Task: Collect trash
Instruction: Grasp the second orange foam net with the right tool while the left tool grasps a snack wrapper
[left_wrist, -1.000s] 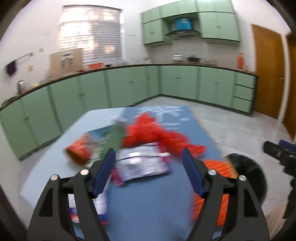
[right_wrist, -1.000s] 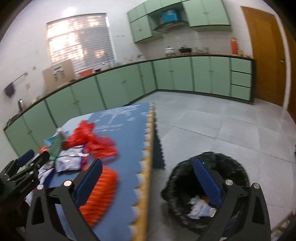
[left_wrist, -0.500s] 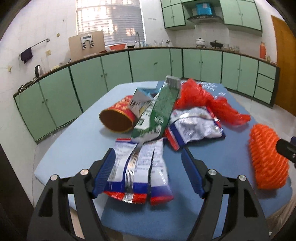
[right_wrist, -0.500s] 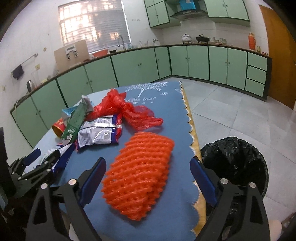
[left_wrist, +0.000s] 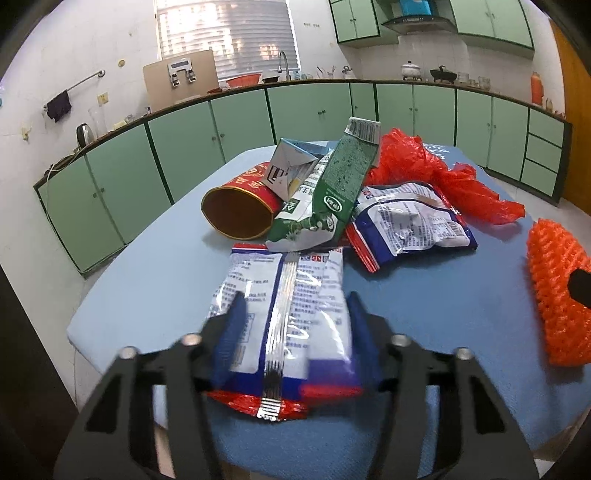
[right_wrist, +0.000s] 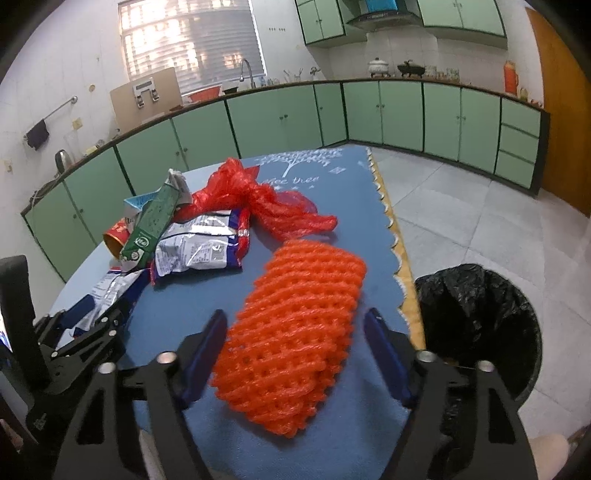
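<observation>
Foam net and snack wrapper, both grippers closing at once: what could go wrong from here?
1. The right gripper is closing around the orange foam net; its springy mesh may squash and slip out.
2. The left gripper is closing on the flat snack wrapper, whose far end lies under the green carton; lifting could drag the pile.
3. The bin sits beyond the table edge, so a loose grip drops trash on the floor.
</observation>
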